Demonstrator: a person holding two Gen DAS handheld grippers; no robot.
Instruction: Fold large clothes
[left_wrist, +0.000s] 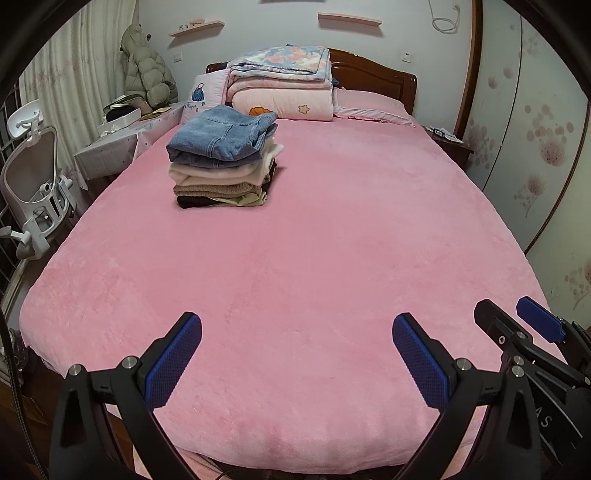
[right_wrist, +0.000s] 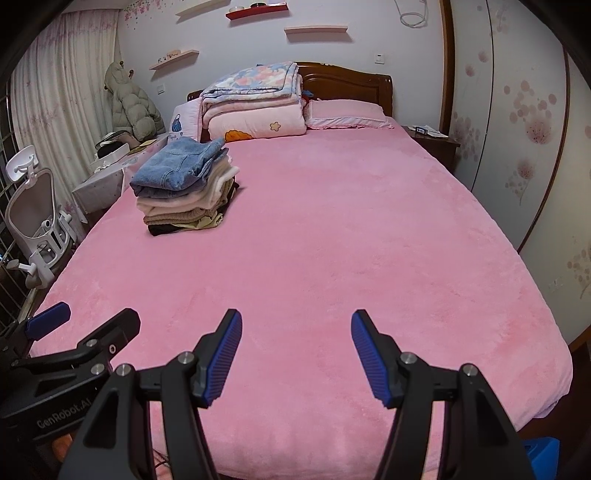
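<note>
A stack of folded clothes (left_wrist: 223, 158) with a blue denim piece on top sits on the far left part of the pink bed (left_wrist: 314, 258). The same stack (right_wrist: 186, 186) shows left of centre in the right wrist view. My left gripper (left_wrist: 297, 326) hovers open over the bed's near edge, nothing between its blue pads. My right gripper (right_wrist: 296, 325) is open beside it over the near edge, also holding nothing. Each gripper shows at the edge of the other's view: the right gripper (left_wrist: 511, 314) and the left gripper (right_wrist: 92, 314).
Folded quilts (left_wrist: 280, 86) and a pink pillow (left_wrist: 369, 105) lie against the wooden headboard (left_wrist: 373, 72). A white chair (left_wrist: 33, 177) and a cluttered side table (left_wrist: 110, 140) stand left of the bed. A nightstand (left_wrist: 452, 146) and a flowered wardrobe (left_wrist: 535, 129) stand on the right.
</note>
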